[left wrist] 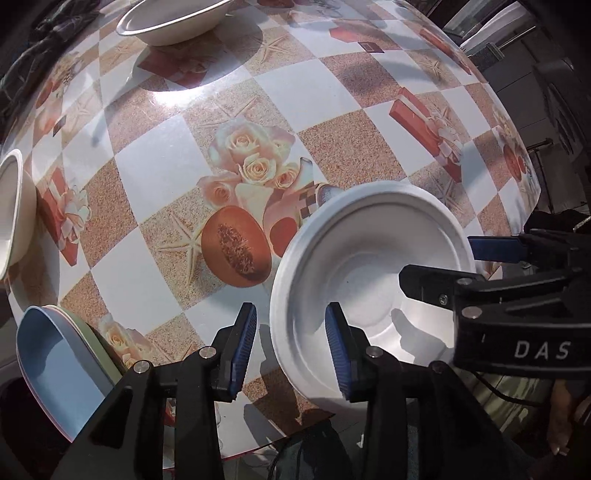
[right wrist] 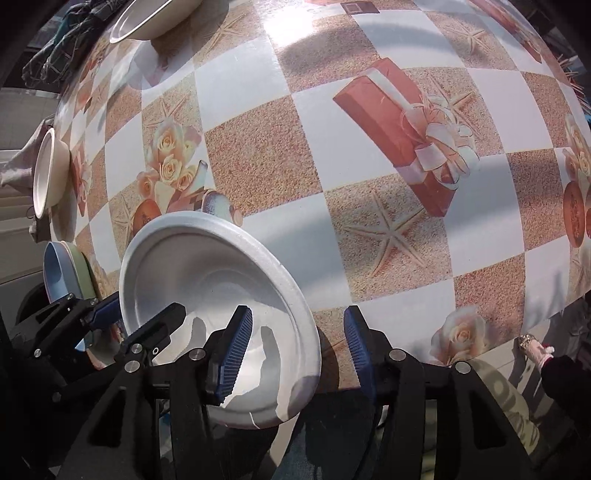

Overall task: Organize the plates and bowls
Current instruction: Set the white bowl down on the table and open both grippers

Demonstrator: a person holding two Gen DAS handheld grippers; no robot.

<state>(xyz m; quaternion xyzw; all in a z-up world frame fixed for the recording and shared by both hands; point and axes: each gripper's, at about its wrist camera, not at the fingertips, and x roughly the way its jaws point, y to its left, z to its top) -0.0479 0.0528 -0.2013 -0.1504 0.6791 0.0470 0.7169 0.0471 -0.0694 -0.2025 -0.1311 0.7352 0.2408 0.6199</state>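
A white bowl (left wrist: 369, 266) sits near the table's front edge; it also shows in the right wrist view (right wrist: 207, 266). My left gripper (left wrist: 291, 343) is open and straddles the bowl's left rim, one finger inside, one outside. My right gripper (right wrist: 299, 350) is open and straddles the bowl's right rim the same way. Neither is closed on the rim. A stack of a blue plate (left wrist: 55, 362) on a green one (left wrist: 86, 332) stands at the front left. Two cream bowls rest on the table, one far (left wrist: 173, 20) and one at the left edge (left wrist: 14, 210).
The table (left wrist: 332, 110) wears a glossy checkered cloth printed with roses, starfish and gift boxes. Dark cloth (right wrist: 62, 40) lies beyond the far left edge. A person's hand (right wrist: 535, 347) shows at the right, off the table.
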